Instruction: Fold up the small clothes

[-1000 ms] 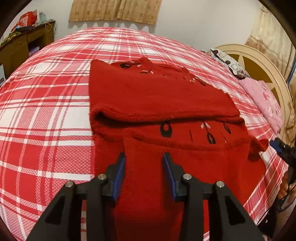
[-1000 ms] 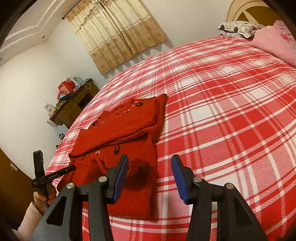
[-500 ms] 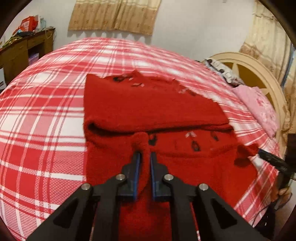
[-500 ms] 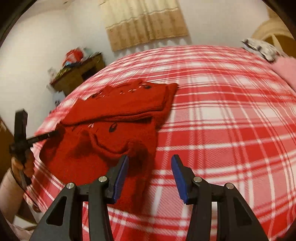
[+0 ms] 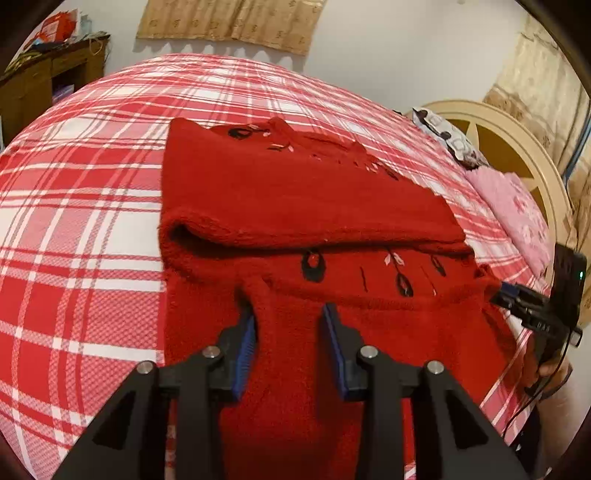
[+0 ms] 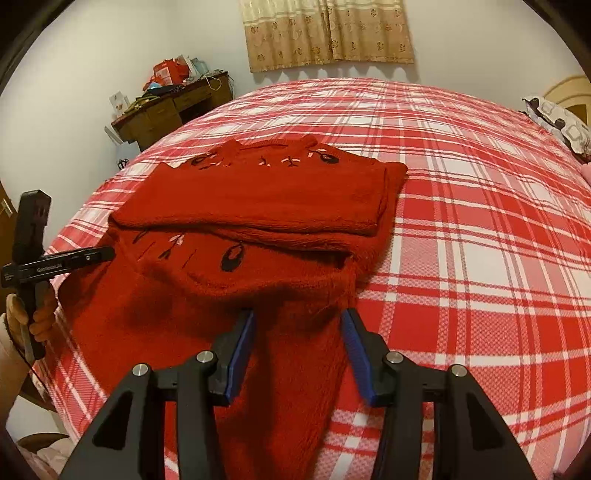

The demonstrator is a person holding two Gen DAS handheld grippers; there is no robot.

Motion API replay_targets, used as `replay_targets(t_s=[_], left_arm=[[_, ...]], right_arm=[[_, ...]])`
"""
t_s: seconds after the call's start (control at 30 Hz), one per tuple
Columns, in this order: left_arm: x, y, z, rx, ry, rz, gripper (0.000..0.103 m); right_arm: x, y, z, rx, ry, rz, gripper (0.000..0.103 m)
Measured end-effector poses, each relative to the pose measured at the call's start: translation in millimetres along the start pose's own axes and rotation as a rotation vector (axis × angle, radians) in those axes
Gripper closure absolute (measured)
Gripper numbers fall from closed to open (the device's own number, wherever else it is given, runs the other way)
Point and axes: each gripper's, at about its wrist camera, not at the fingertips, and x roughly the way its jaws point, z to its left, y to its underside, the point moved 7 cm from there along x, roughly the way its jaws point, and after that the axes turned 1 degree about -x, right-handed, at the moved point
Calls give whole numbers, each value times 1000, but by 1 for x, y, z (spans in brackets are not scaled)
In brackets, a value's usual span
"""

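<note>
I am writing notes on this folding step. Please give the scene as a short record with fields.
garment: red sweater, partly folded, far part doubled over
surface: bed with red plaid sheet
left gripper: jaws just opening, a ridge of sweater between them, not pinched
right gripper: open over the sweater's near edge

The sweater (image 5: 295, 192) is red with black and pink marks; the bedsheet (image 5: 74, 206) has red-and-white checks; the curtain (image 6: 328, 33) is beige.
</note>
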Motion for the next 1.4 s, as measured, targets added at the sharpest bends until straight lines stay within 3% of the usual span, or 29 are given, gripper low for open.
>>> replay_targets(t_s=[0.2, 0.27, 0.3, 0.33, 0.37, 0.4, 0.6, 0.87, 1.17, 1.4], left_arm=[[3, -1, -1, 11, -6, -11, 66], [3, 0, -1, 21, -16, -15, 69], [2, 1, -1, 28, -32, -20, 77], [2, 1, 0, 38, -54, -25, 84], [1, 1, 1, 40, -57, -27, 86], [0, 2, 2, 35, -51, -30, 89], [-11, 4, 3, -10, -42, -51, 96], [-55, -29, -11, -14, -34, -171, 96], [-59, -56, -17, 10, -67, -210, 96], [-61, -92, 0, -60, -103, -246, 97]], right_arm=[[12, -4, 3, -10, 29, 5, 53], [13, -3, 7, -30, 33, -10, 54], [12, -3, 10, -53, 53, -16, 55], [12, -2, 12, -69, 71, -17, 63], [12, -2, 13, -79, 78, -12, 89], [12, -1, 14, -80, 80, 0, 92], [-16, -5, 18, -56, 84, -59, 92], [-70, -36, 25, -23, 71, -199, 92], [-75, -59, 32, -78, 124, -241, 92], [-75, -98, 21, -79, 156, -278, 92]])
